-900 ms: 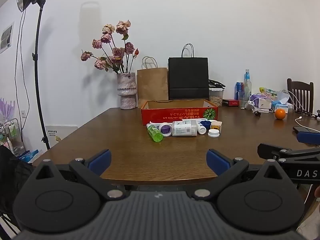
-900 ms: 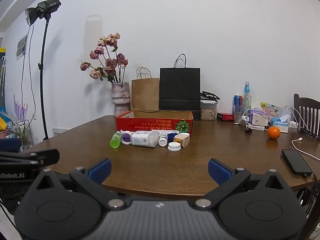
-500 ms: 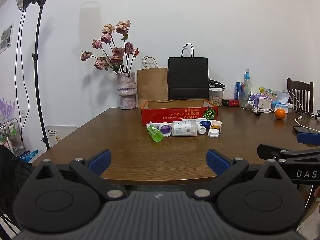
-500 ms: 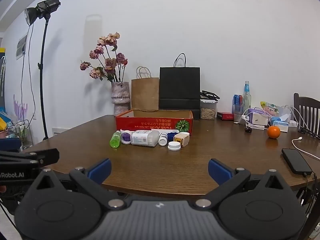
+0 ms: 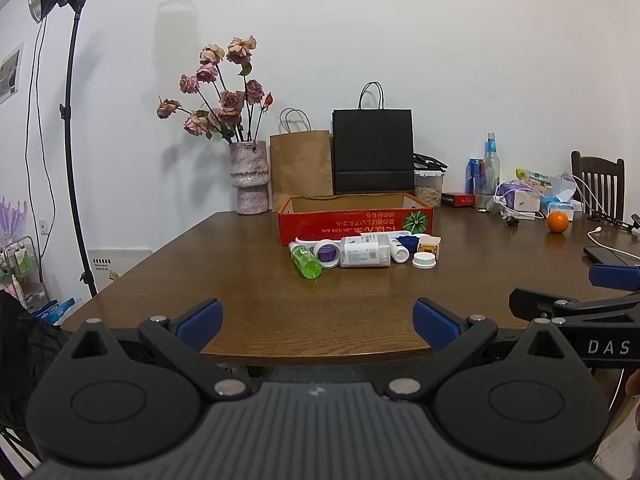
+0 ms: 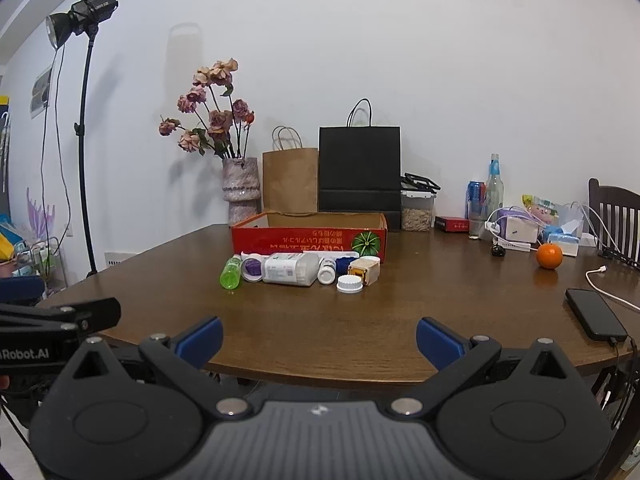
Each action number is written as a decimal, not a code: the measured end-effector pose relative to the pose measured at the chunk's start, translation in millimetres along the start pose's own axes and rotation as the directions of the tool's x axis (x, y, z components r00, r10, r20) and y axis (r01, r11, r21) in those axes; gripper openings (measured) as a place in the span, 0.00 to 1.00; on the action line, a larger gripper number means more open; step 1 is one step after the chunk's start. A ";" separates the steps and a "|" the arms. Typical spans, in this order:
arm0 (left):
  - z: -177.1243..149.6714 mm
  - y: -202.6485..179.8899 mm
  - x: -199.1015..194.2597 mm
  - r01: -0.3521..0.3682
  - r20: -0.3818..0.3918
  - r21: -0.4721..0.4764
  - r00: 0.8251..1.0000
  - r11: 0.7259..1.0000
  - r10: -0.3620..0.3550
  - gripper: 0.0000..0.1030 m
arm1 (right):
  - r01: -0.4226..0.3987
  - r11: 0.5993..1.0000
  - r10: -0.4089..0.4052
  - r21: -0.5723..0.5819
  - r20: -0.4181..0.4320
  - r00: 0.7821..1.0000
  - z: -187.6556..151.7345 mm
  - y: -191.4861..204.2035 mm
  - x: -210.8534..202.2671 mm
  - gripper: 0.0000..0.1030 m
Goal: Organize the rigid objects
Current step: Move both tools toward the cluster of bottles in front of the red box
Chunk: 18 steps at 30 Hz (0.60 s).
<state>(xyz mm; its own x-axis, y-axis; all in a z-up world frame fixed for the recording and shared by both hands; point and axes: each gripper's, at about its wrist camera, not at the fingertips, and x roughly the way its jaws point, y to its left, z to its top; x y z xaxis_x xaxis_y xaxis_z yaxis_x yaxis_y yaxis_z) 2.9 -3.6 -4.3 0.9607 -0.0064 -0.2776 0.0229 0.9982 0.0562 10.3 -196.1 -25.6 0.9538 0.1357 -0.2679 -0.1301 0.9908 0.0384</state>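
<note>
A red cardboard box (image 5: 356, 222) (image 6: 309, 237) stands open at the middle of the brown table (image 5: 248, 280). In front of it lies a row of small items: a green bottle (image 5: 306, 264) (image 6: 231, 273), a large white bottle (image 5: 365, 252) (image 6: 290, 268), a small white bottle (image 6: 327, 270), a white cap (image 5: 424, 260) (image 6: 349, 283) and a tan box (image 6: 364, 271). My left gripper (image 5: 318, 320) and right gripper (image 6: 319, 340) are both open and empty, held off the table's near edge, well short of the items.
A vase of flowers (image 5: 248, 176), a brown paper bag (image 5: 301, 168) and a black bag (image 5: 373, 152) stand at the back wall. An orange (image 6: 549, 256), a phone (image 6: 595, 314) and cables lie at the right. A light stand (image 5: 76, 140) is at the left.
</note>
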 end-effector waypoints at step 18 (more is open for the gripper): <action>-2.3 8.5 21.7 -0.039 -0.046 -0.016 0.998 0.999 0.038 1.00 | -0.028 0.999 0.028 -0.014 -0.065 0.998 -6.7 11.6 21.0 1.00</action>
<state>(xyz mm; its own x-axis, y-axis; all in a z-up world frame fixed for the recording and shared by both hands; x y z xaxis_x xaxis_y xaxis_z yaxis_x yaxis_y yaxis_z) 23.3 4.9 -12.1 0.9469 0.0346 -0.3195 -0.0192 0.9985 0.0511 27.0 -181.8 -37.2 0.9303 0.1627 -0.3288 -0.1611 0.9864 0.0324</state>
